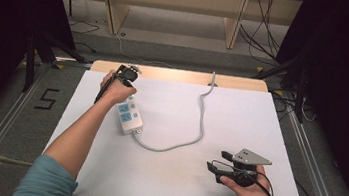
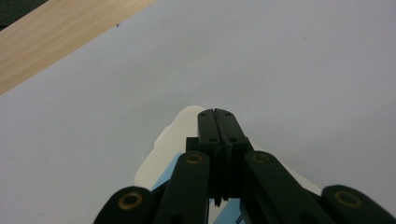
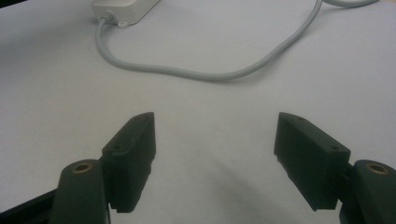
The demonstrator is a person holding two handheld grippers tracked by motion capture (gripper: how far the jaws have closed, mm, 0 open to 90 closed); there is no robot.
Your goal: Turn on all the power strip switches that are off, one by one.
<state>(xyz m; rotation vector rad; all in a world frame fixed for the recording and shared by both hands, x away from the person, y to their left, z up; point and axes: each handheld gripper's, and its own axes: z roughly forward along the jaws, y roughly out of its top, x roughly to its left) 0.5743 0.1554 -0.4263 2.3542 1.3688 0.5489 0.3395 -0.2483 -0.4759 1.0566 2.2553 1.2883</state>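
At the left of the high view, the left gripper [image 1: 128, 72] hung over the far end of the power strip [image 1: 130, 115], close to the table's [image 1: 177, 179] far left corner. In the left gripper view its jaws were pressed flat together with nothing between them, pointing out over the strip's rounded white end [image 2: 180, 130]; whether the tips touched the strip could not be told. The hand [image 1: 115, 88] covered that end from above, so only 2 blue socket panels and the near end showed. The strip lay slantwise on the white sheet, left of centre, well inside the left edge.

From its near end the grey cord [image 1: 199, 126] looped toward the middle, then ran back to the far edge, where it dropped out of sight. A strip of bare wood [image 1: 180, 75] lined that edge.

The middle and near part of the sheet lay open between the cord and the front edge.

At the right, the right gripper [image 1: 216, 161] rested low near the front right, held by a hand [image 1: 249, 190] cut off by the frame. Its jaws [image 3: 215, 158] stood wide apart, holding nothing, aimed at the cord [image 3: 205, 70] and the strip's near end [image 3: 123, 9], well apart from both.
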